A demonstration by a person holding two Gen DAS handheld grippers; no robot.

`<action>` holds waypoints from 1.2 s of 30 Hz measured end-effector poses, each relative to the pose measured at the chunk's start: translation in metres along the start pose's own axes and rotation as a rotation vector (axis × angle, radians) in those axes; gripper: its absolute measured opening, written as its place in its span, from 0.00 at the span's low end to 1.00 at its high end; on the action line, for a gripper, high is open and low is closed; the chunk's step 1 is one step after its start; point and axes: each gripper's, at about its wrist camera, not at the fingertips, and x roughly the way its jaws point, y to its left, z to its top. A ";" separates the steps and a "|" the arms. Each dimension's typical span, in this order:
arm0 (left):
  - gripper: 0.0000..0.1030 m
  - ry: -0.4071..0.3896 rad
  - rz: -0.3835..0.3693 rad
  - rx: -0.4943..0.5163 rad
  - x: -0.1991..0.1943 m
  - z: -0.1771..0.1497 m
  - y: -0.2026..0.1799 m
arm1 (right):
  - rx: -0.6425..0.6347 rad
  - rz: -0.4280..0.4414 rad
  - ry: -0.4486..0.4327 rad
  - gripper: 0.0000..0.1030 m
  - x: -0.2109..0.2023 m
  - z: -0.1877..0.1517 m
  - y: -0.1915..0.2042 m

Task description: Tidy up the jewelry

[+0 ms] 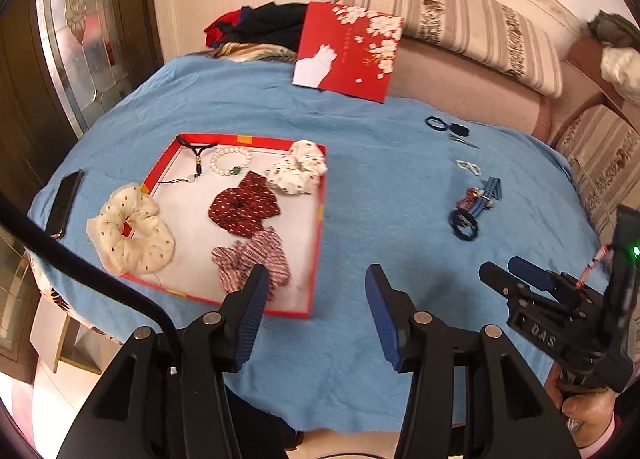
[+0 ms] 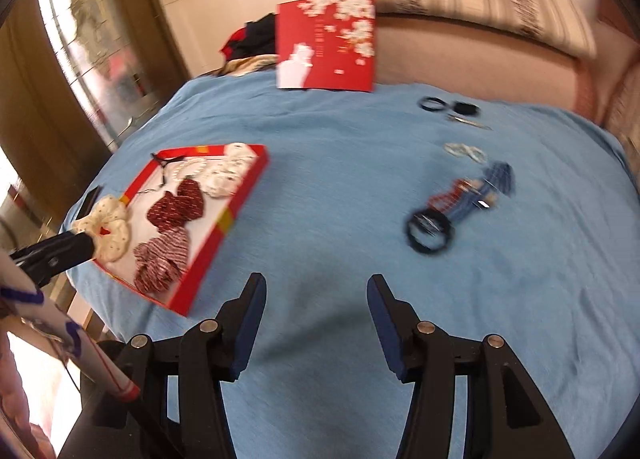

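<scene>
A red tray (image 1: 317,235) with a white floor lies on the blue cloth. It holds a dark red scrunchie (image 1: 244,207), a striped one (image 1: 256,263), a white flowered one (image 1: 298,171), a pearl bracelet (image 1: 231,163) and a black cord (image 1: 196,151). A cream dotted scrunchie (image 1: 132,231) lies over its left rim. My left gripper (image 1: 316,279) hangs open and empty over the tray's near right corner. My right gripper (image 2: 316,283) is open and empty above bare cloth, right of the tray (image 2: 236,203). Beyond it lie a black hair tie (image 2: 430,233) and blue clips (image 2: 476,195).
The red flowered lid (image 1: 348,47) leans at the far edge of the table by folded clothes. More black ties (image 1: 438,123) and a small metal clip (image 1: 462,141) lie far right. A phone (image 1: 64,203) lies left of the tray. A striped sofa runs behind and to the right.
</scene>
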 end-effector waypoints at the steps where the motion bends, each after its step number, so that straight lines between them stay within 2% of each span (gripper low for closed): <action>1: 0.50 -0.006 0.004 0.023 -0.004 -0.004 -0.009 | 0.012 -0.006 -0.003 0.55 -0.004 -0.003 -0.007; 5: 0.50 -0.009 0.039 0.087 -0.008 -0.014 -0.031 | 0.050 -0.019 -0.018 0.55 -0.018 -0.011 -0.026; 16: 0.50 0.004 0.055 0.135 -0.010 -0.023 -0.053 | 0.087 -0.052 -0.049 0.56 -0.039 -0.021 -0.057; 26: 0.50 0.042 0.061 0.150 0.007 -0.024 -0.064 | 0.120 -0.074 -0.034 0.56 -0.032 -0.025 -0.079; 36: 0.51 0.107 0.056 0.151 0.043 -0.023 -0.072 | 0.181 -0.106 0.003 0.56 -0.016 -0.028 -0.115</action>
